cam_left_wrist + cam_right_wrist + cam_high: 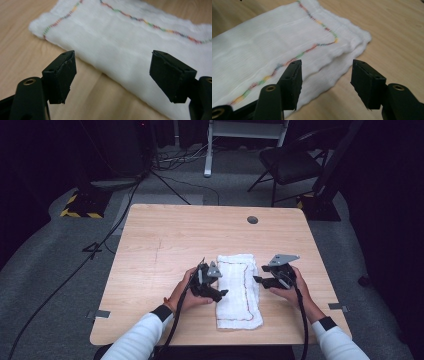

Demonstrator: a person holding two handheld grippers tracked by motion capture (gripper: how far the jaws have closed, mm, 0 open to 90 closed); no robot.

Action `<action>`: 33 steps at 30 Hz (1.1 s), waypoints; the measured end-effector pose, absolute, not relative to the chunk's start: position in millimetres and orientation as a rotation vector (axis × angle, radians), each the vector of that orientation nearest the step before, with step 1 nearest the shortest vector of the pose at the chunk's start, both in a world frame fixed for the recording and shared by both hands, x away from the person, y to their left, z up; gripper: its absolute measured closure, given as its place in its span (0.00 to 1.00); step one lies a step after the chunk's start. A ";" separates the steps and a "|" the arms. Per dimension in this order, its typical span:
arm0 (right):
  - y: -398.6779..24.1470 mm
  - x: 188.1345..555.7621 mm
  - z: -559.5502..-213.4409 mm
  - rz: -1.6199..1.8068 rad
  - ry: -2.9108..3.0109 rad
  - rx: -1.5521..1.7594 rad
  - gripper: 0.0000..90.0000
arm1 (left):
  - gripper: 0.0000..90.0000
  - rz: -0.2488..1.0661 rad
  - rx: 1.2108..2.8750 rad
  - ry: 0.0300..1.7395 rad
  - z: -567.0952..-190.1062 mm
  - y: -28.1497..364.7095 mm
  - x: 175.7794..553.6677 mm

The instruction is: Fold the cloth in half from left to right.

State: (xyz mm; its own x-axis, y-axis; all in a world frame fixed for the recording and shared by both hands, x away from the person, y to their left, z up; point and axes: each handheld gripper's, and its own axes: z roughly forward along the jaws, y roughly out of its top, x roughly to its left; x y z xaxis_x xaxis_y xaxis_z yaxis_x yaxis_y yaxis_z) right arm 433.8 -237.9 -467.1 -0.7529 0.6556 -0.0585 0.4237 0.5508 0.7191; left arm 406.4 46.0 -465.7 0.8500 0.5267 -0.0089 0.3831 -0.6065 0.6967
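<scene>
A folded white cloth (239,289) with a multicolour stitched line lies on the table (165,235), near the front edge and a bit right of centre, its long axis running near to far. The left gripper (216,282) sits just beside the cloth's left edge; the right gripper (260,281) sits just beside its right edge. Both are open and hold nothing: in the left gripper view the jaws stand wide with bare wood and the cloth's edge between them, pads clear of fabric (same in the right gripper view, where the jaws frame the cloth's layered right edge, no contact).

Step in hand, as a judgement: a fold looks finished and let go, the cloth lying as a neat strip of at least 2 layers. If another fold follows, the next move calls for each gripper to come down on an end or corner, pinch all layers together, then lift and carry it over evenly so the edges line up.

Edges and room: the cloth's near end lies close to the table's front edge, so little slack there. The far half of the table is bare apart from a small round grommet (252,220) at the far right, well apart. Open wood lies left and right of both hands. A chair (290,162) stands beyond the table, out of the way.
</scene>
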 end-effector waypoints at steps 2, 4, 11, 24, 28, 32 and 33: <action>-235.1 442.2 -466.8 1.018 2.446 0.904 0.49 | 0.25 0.255 2.274 0.696 -465.6 41.3 424.0; -230.5 454.0 -467.5 1.004 2.438 0.921 0.49 | 0.25 0.264 2.257 0.716 -467.8 38.2 436.4; -217.7 481.9 -478.2 0.973 2.427 0.988 0.50 | 0.27 0.297 2.233 0.838 -486.3 35.4 472.0; -211.9 508.8 -490.3 0.970 2.461 1.098 0.48 | 0.21 0.264 2.277 0.913 -494.9 32.5 500.4; -213.5 510.0 -490.7 0.995 2.478 1.107 0.55 | 0.22 0.244 2.299 0.876 -494.1 30.9 504.4; -209.4 507.3 -488.6 0.996 2.513 1.081 0.72 | 0.41 0.197 2.311 0.811 -491.0 29.3 503.2; -209.1 507.2 -488.6 1.004 2.518 1.079 0.74 | 0.47 0.189 2.314 0.806 -490.2 29.1 503.2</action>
